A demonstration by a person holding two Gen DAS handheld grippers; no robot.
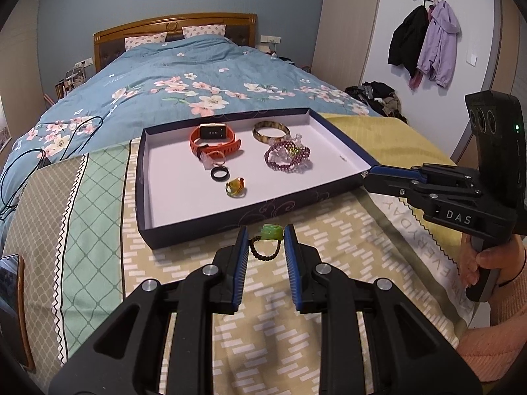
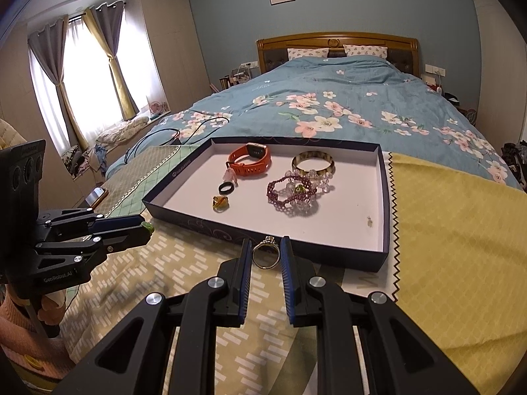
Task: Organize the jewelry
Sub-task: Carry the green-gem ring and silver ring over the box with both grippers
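Observation:
A shallow dark-blue box (image 1: 230,220) (image 2: 329,250) with a white floor lies on the bed cover. In it are an orange watch (image 1: 214,140) (image 2: 252,161), a tortoiseshell bangle (image 1: 270,131) (image 2: 313,163), purple bead bracelets (image 1: 288,158) (image 2: 291,194), a black ring (image 1: 219,173) (image 2: 226,187) and an amber ring (image 1: 235,187) (image 2: 220,203). My left gripper (image 1: 264,235) (image 2: 145,227) is shut on a green-stone beaded ring (image 1: 267,242) just before the box's near wall. My right gripper (image 2: 266,251) (image 1: 367,177) is shut on a silver ring (image 2: 266,255) at the box's near right corner.
A patterned cloth (image 1: 98,197) and a yellow cloth (image 2: 461,230) cover the bed's foot. The blue floral duvet (image 1: 197,75) lies behind. Black cables (image 1: 39,151) run on the left. A phone (image 1: 11,299) lies at the left edge. Coats (image 1: 425,42) hang on the wall.

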